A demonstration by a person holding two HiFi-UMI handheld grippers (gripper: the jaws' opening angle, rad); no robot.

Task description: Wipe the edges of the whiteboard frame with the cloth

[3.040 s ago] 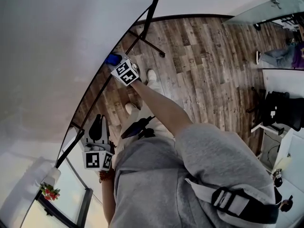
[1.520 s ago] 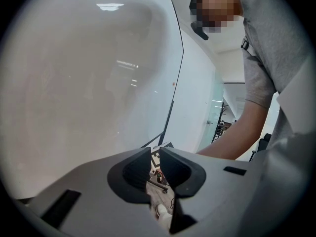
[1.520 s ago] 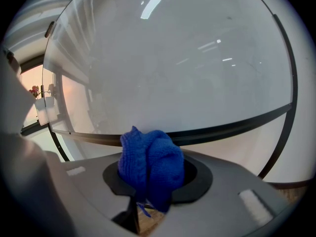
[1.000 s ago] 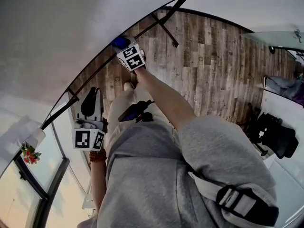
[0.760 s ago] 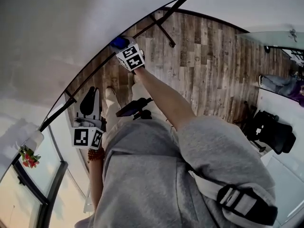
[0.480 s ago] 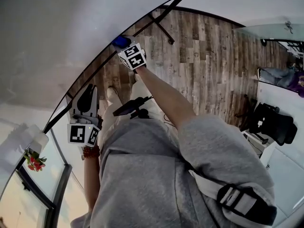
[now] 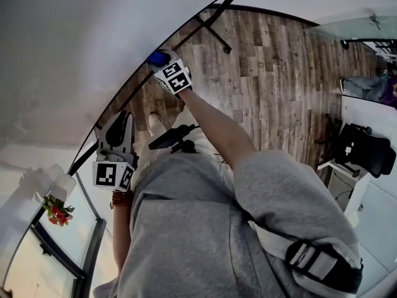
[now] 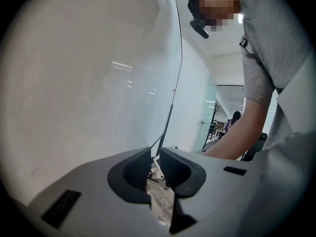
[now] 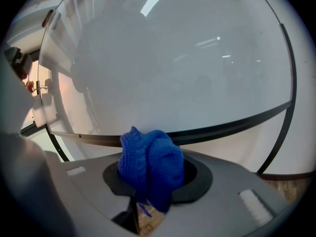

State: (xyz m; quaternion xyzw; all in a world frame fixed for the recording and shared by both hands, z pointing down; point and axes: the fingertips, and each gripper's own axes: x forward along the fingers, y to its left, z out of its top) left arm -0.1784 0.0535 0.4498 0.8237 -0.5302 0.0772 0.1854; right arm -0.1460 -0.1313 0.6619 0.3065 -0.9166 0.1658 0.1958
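The whiteboard [image 7: 74, 48] fills the upper left of the head view, with its black frame edge [image 7: 133, 82] running diagonally below it. My right gripper [image 7: 166, 67] is shut on a bunched blue cloth [image 7: 156, 58] that sits against this edge. In the right gripper view the cloth [image 9: 148, 159] bulges out of the right gripper [image 9: 150, 176], right at the dark frame strip [image 9: 227, 124]. My left gripper [image 7: 121, 126] hangs lower along the same edge, jaws closed on nothing. The left gripper [image 8: 154, 168] points along the board surface [image 8: 89, 83].
A black stand leg [image 7: 214, 27] slants down onto the wooden floor [image 7: 273, 73]. A black office chair [image 7: 366, 148] and white furniture stand at the right. Red flowers [image 7: 56, 211] and a window frame [image 7: 93, 253] sit at the lower left. The person's legs are below the grippers.
The person has shifted their feet and the view has swung a little. The left gripper has come up closer to the frame edge. The right gripper still holds the cloth at the frame.
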